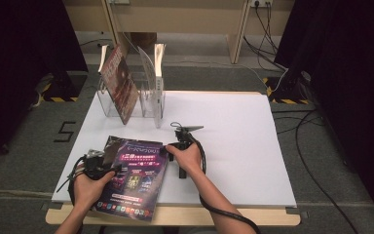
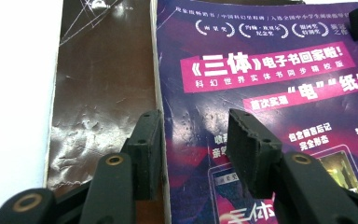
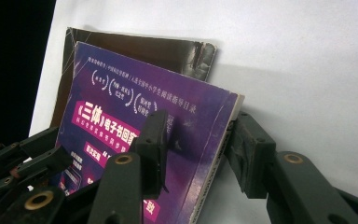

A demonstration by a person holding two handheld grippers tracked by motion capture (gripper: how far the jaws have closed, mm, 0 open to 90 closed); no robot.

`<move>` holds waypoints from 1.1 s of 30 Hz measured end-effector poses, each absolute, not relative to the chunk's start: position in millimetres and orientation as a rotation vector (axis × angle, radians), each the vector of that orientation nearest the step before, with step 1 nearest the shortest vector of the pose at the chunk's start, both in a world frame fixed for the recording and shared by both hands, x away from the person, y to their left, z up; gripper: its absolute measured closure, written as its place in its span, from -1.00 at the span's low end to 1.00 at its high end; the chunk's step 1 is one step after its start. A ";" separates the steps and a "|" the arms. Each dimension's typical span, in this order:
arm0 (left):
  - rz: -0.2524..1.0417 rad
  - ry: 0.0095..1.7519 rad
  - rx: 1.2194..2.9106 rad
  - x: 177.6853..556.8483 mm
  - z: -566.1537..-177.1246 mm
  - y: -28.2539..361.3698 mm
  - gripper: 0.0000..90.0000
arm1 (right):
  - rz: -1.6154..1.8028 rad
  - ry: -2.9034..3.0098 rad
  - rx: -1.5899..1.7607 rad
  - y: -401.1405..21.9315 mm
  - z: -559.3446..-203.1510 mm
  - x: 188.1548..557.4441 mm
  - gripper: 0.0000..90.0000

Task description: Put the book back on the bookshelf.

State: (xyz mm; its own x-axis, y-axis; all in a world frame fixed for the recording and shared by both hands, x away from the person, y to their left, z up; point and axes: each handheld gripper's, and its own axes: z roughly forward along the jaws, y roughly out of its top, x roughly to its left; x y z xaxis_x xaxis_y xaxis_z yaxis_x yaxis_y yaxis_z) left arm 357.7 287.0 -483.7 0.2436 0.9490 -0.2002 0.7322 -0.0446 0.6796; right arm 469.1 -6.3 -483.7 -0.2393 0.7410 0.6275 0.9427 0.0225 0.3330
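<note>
A purple paperback book (image 1: 132, 178) with a pink title banner lies flat near the table's front edge, a brown cover flap (image 2: 102, 84) folded out along its left side. My left gripper (image 1: 113, 168) rests at the book's left edge; in the left gripper view (image 2: 193, 126) its jaws stand apart over the seam between flap and purple cover (image 2: 270, 70). My right gripper (image 1: 168, 147) is at the book's far right corner. In the right gripper view (image 3: 198, 126) its jaws straddle the book's (image 3: 121, 107) page edge, with a gap still showing.
A clear acrylic book stand (image 1: 148, 105) stands at the back left of the white table (image 1: 233, 146). It holds a dark red book (image 1: 119, 83) leaning left and a thin upright one (image 1: 158, 73). Cables trail over the floor at the right.
</note>
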 end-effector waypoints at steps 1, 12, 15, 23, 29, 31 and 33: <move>0.399 1.541 1.826 357.7 -483.7 287.2 0.22 | -1.029 -2.028 -1.730 -6.5 -483.3 468.9 0.35; 0.421 1.533 1.843 356.4 -482.7 288.7 0.25 | -1.122 -2.013 -1.614 -11.3 -469.0 469.1 0.70; 0.407 1.532 1.830 356.6 -483.2 290.1 0.25 | -1.140 -2.019 -1.575 -11.2 -463.1 469.7 0.72; 0.372 1.503 1.799 355.1 -478.9 291.3 0.20 | -1.197 -1.979 -1.527 -15.0 -449.3 472.9 0.80; 0.399 1.454 1.784 353.0 -468.0 286.6 0.18 | -1.271 -2.006 -1.517 -16.5 -431.8 470.7 0.83; 0.403 1.442 1.777 351.7 -464.9 284.6 0.18 | -1.300 -2.029 -1.516 -17.0 -423.5 468.6 0.84; 0.408 1.428 1.771 351.1 -462.1 283.2 0.18 | -1.345 -2.039 -1.523 -18.2 -414.9 466.8 0.84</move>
